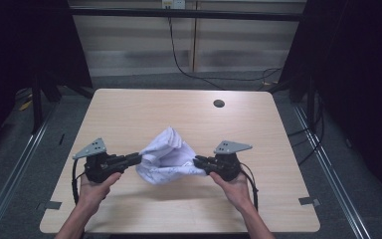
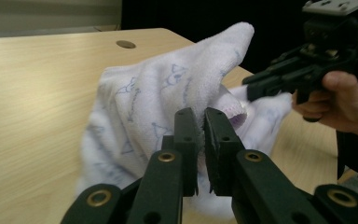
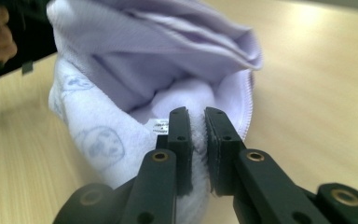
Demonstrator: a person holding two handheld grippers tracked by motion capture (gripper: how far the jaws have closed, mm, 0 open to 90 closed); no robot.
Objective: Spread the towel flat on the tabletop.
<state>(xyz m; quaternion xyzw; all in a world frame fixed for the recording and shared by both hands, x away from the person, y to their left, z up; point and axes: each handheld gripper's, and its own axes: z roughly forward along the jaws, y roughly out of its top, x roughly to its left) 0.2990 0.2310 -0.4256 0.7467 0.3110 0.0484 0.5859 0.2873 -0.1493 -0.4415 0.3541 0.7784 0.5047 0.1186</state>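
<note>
Left gripper clamped on left edge of the towel, jaws nearly closed with a fold of cloth pinched between them. Towel bunched mid-table, strung between both grippers, upper part peaked into a soft hump above the jaw line, lower part touching the table. Right gripper clamped on right edge, jaws likewise almost shut on a thin hem.

Towel: white-lavender terry, fuzzy nap, faint pale-blue printed figures, stitched hem. Table: light wood-grain laminate, rounded corners, round cable hole near far edge. Grippers: black, ribbed pads, brass-coloured pivot pins, grey three-cornered plate on each.

Left gripper view: towel rising to a point, printed motifs clear, right gripper and hand beyond. Right gripper view: inner folds of towel layered, small white label just beside the left jaw, hem stitching along the right edge. High view: overall span between both hands, cables trailing back
</note>
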